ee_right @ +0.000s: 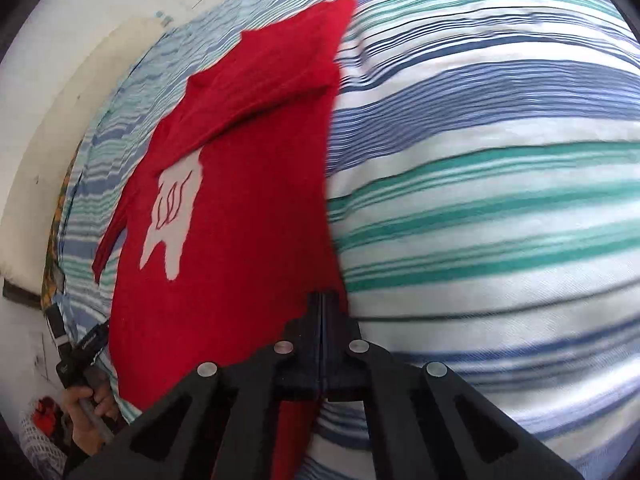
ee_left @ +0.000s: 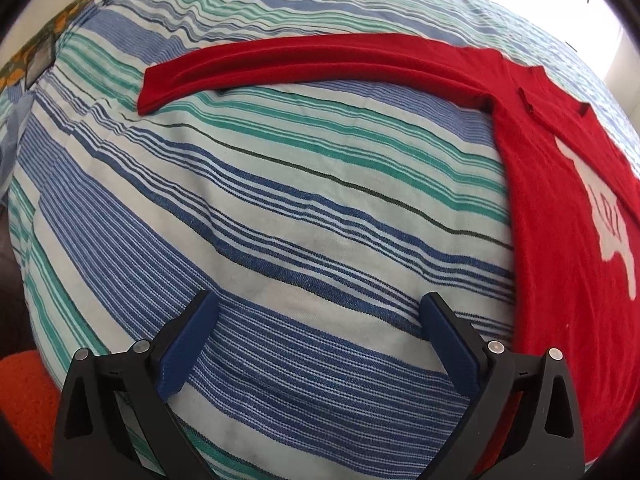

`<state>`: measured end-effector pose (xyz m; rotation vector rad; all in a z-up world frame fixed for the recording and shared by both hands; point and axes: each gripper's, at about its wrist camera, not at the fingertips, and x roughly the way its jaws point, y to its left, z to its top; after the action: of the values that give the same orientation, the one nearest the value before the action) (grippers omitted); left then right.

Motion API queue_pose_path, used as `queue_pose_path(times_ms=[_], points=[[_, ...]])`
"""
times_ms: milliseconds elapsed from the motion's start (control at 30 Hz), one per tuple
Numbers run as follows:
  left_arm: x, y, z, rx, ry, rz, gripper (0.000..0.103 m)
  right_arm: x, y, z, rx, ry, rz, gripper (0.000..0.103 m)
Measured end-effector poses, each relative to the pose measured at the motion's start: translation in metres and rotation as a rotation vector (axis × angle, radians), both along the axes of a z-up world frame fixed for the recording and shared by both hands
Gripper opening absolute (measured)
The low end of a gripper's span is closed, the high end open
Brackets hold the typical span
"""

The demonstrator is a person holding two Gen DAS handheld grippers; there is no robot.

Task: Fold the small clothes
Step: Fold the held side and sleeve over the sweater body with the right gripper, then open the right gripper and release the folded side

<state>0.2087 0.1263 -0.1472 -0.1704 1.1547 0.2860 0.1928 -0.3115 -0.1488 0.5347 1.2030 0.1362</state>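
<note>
A red long-sleeved shirt (ee_left: 560, 220) with a white print lies flat on the striped bedspread (ee_left: 280, 220). One sleeve (ee_left: 300, 60) stretches out to the left. My left gripper (ee_left: 320, 304) hovers over bare bedspread just left of the shirt's edge, open wide, with nothing between its blue pads. In the right wrist view the shirt (ee_right: 248, 200) has its other sleeve folded across the chest. My right gripper (ee_right: 322, 300) is shut at the shirt's near right corner, with red cloth around and under its tips.
The bedspread (ee_right: 500, 200) spreads wide to the right of the shirt. A white wall (ee_right: 60, 100) borders the far side. A person's hand (ee_right: 86, 400) holds the other gripper's handle at the lower left. An orange cloth (ee_left: 24, 392) lies beside the bed.
</note>
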Motion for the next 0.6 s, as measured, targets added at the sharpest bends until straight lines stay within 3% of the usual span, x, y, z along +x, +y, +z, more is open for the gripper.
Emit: queue_pose_path(times_ms=[33,133,233,300,333,400,500,600], points=[[0.0,-0.001,-0.001,0.003,-0.001,-0.001,0.102,-0.01,0.004,0.013,-0.027,-0.021,0.006,0.014],[0.0,0.001,-0.001,-0.006,-0.003,0.008,0.102,-0.038,0.037,0.039,0.033,-0.081,0.145,0.018],[-0.003,0.0,-0.002,-0.005,-0.011,0.012,0.102,-0.068,0.062,0.033,0.038,-0.062,0.238,0.031],[-0.006,-0.002,-0.002,0.005,-0.016,0.001,0.103,-0.09,0.066,0.002,0.004,0.025,0.213,0.033],[-0.007,-0.002,-0.002,0.011,-0.016,-0.006,0.103,-0.103,0.058,-0.005,0.03,0.004,0.169,0.028],[-0.008,-0.003,-0.002,0.019,-0.016,-0.01,0.103,-0.116,0.046,-0.001,0.049,-0.022,0.119,0.027],[-0.009,-0.003,-0.003,0.027,-0.023,-0.008,0.103,-0.122,0.036,0.019,-0.033,-0.046,0.086,0.03],[-0.011,-0.005,-0.003,0.037,-0.03,-0.01,0.103,-0.126,0.031,0.039,-0.131,-0.165,0.001,0.054]])
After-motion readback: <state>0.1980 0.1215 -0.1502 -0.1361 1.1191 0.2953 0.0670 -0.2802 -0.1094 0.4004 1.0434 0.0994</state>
